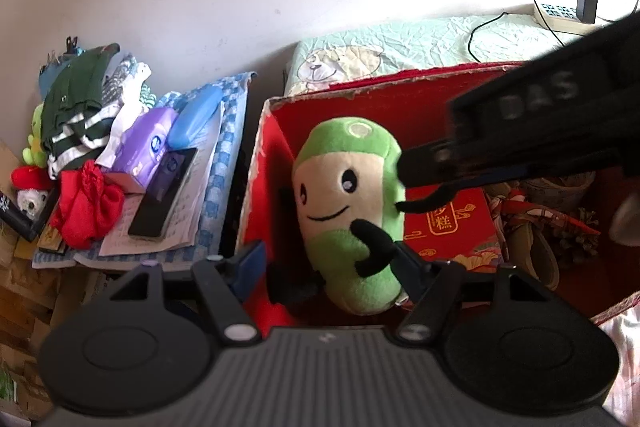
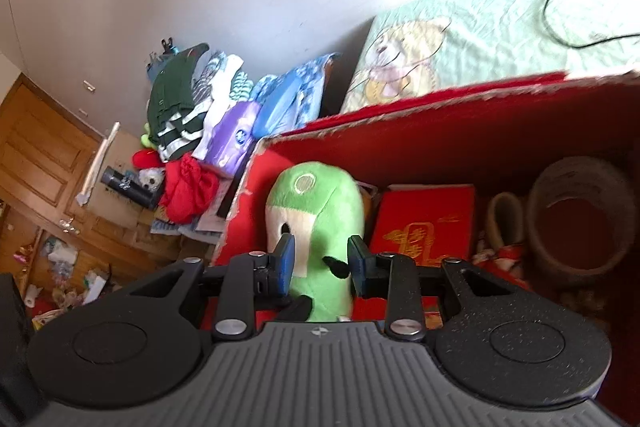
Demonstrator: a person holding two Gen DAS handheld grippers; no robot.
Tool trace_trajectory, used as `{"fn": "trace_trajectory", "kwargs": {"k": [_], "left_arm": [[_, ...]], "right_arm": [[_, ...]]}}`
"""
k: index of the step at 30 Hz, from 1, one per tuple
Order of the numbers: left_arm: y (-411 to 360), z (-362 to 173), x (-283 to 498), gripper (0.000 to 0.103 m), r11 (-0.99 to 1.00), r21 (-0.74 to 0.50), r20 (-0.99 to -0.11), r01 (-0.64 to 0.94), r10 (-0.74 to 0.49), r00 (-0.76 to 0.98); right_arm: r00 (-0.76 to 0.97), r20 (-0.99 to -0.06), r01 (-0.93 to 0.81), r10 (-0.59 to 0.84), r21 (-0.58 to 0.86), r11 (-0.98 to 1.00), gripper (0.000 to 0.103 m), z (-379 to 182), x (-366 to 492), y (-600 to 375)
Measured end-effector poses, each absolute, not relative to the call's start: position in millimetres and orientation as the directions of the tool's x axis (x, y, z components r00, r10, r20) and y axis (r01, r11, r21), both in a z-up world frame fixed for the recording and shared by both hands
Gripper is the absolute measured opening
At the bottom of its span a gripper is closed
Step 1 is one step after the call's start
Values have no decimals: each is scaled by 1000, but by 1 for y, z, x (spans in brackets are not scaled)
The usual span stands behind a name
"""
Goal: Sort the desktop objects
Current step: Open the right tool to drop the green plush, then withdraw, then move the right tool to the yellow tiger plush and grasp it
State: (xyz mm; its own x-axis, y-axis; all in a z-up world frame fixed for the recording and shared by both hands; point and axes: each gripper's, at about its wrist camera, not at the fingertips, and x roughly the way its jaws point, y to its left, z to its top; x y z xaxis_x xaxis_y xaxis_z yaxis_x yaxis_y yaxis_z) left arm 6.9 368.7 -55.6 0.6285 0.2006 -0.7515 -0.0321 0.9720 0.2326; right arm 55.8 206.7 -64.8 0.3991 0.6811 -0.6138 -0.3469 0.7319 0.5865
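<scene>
Green plush toy (image 2: 316, 223) is clamped between the right gripper (image 2: 322, 261) fingers inside the red box (image 2: 440, 115), at its left wall. The left gripper (image 1: 326, 265) is held spread wide, empty, angled down around the toy.

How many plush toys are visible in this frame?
3: a green plush in the red box, held by the right gripper; a green one and a white one beside the clothes pile. Others may be hidden.

Right gripper (image 2: 322, 263) clamped (blue pads), left gripper (image 1: 324, 259) spread wide
</scene>
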Motion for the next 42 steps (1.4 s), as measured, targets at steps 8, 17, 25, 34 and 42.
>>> {"fn": "trace_trajectory", "kwargs": {"k": [8, 17, 25, 34, 42], "left_arm": [[353, -45, 0, 76, 975, 217, -747, -42, 194, 636], [314, -23, -12, 75, 989, 146, -735, -30, 129, 666], [229, -12, -11, 76, 996, 71, -748, 51, 19, 664], [126, -21, -4, 80, 987, 13, -764, 162, -95, 638], [54, -42, 15, 83, 963, -89, -798, 255, -222, 561]], "right_arm": [[452, -589, -329, 670, 588, 739, 34, -56, 46, 174], [514, -542, -319, 665, 599, 735, 34, -42, 34, 110], [565, -541, -265, 624, 597, 757, 34, -37, 21, 20], [600, -560, -193, 571, 591, 783, 35, -45, 15, -76], [633, -579, -133, 513, 572, 809, 39, -51, 15, -144]]}}
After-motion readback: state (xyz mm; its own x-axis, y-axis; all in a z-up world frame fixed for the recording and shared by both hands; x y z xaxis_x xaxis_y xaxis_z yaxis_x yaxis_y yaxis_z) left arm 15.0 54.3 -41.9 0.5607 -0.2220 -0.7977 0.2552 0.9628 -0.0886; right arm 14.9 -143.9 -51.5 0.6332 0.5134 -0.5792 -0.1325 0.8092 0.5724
